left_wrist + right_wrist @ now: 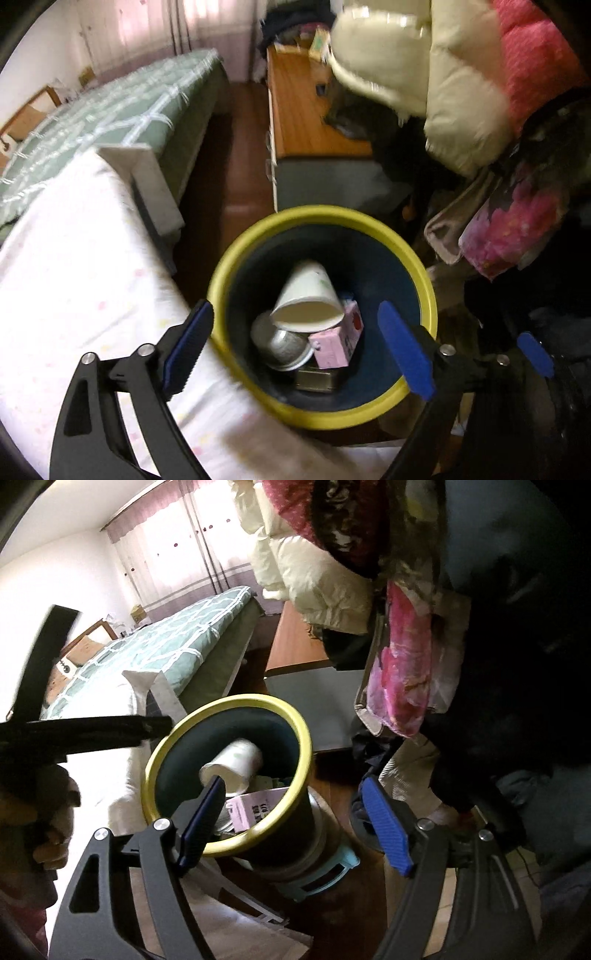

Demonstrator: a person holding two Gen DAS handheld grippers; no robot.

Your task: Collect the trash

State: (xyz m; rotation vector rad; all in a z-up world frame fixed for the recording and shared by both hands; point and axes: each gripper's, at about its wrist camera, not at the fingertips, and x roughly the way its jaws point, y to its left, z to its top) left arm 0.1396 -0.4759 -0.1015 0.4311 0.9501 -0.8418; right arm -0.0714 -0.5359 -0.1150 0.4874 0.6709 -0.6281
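A bin with a yellow rim (236, 258) and a dark blue inside stands below me. In it lie a white paper cup (306, 295) on its side, a pink carton (338, 345), a metal can (280, 343) and a flat tin (317, 378). My left gripper (295, 306) hangs open right over the bin mouth, its blue pads (402, 350) wide apart with nothing between them. My right gripper (294, 782) is open too, empty, beside the bin's rim (306, 746). The right wrist view also shows the cup (236, 764) and the carton (255, 805).
A white spotted cloth (74, 277) covers the surface left of the bin. Behind it are a bed with a green quilt (122, 110) and a wooden cabinet (299, 107). Cream and pink coats (461, 74) hang at the right. A hand (48, 812) holds the left gripper's black body (92, 731).
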